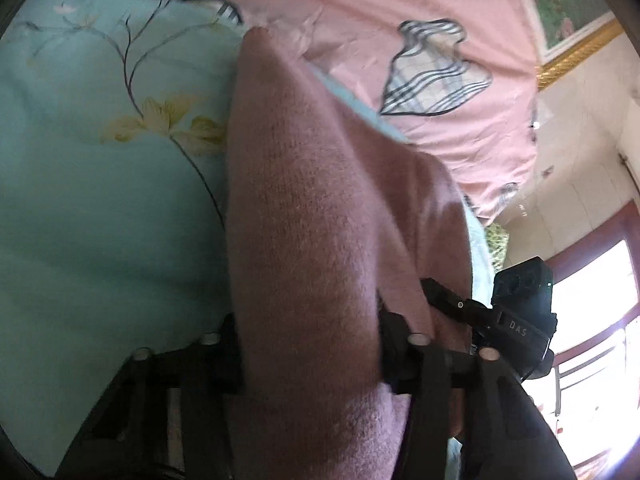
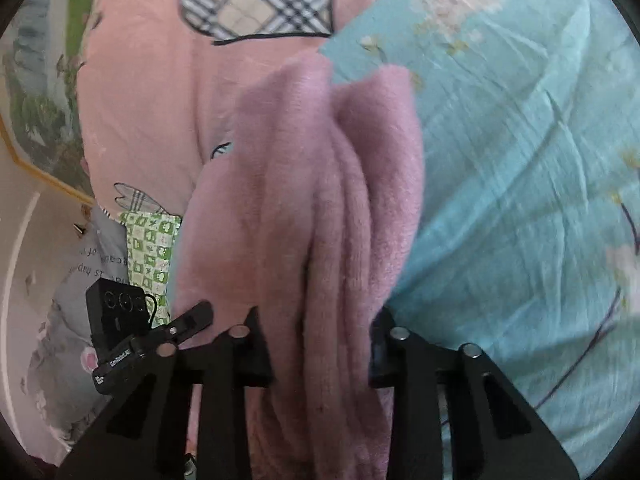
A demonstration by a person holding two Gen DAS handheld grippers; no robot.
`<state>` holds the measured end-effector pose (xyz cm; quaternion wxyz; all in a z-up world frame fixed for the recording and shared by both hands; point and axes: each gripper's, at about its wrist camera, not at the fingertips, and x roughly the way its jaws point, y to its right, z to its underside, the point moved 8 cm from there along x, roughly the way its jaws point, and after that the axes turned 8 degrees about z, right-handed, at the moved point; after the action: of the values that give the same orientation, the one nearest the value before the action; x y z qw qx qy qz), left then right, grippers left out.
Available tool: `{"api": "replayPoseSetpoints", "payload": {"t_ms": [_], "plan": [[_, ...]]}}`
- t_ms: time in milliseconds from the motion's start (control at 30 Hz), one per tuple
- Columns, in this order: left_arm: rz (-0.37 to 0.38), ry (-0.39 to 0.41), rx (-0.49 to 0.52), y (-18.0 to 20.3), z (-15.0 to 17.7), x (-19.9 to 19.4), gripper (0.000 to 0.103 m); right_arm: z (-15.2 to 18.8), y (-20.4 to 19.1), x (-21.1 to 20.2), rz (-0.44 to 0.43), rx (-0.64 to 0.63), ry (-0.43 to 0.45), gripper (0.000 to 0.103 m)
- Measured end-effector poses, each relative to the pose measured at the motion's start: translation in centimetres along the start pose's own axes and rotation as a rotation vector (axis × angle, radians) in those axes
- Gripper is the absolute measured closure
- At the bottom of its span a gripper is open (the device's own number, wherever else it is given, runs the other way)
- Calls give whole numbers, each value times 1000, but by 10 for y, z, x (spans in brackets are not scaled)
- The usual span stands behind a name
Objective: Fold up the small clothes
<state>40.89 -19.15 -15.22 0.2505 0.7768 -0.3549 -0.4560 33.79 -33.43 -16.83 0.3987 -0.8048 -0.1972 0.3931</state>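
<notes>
Floral teal bedsheet (image 2: 520, 160) under pink knit garment (image 2: 320, 200) bunched between both grippers' jaws.

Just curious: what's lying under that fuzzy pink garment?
Under the pink garment lie a teal floral sheet and a pink quilt. Whatever sits directly beneath its folds is covered.

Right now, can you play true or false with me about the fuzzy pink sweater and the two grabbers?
1. The pink sweater runs between the fingers of the left grabber. True.
2. The sweater is bright green. False: it is a fuzzy dusty pink.
3. The right grabber has sweater cloth bunched in folds between its fingers. True.
4. The sheet beside the sweater is plain black. False: it is light blue with flowers and thin branches.
5. A pink blanket with checked hearts lies beyond the sweater. True.
</notes>
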Motion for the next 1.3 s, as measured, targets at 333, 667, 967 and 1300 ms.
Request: {"api": "replayPoseSetpoints", "payload": {"t_ms": [333, 667, 967, 1300], "plan": [[-19, 113, 5, 10, 47, -143, 61, 64, -123, -29, -158, -158, -11, 75], [-100, 199, -105, -59, 88, -243, 60, 136, -200, 36, -279, -228, -159, 75], [-56, 156, -210, -138, 114, -238, 55, 161, -163, 92, -176, -171, -258, 69], [-227, 206, -123, -100, 139, -296, 49, 152, -165, 21, -40, -209, -101, 57]]}}
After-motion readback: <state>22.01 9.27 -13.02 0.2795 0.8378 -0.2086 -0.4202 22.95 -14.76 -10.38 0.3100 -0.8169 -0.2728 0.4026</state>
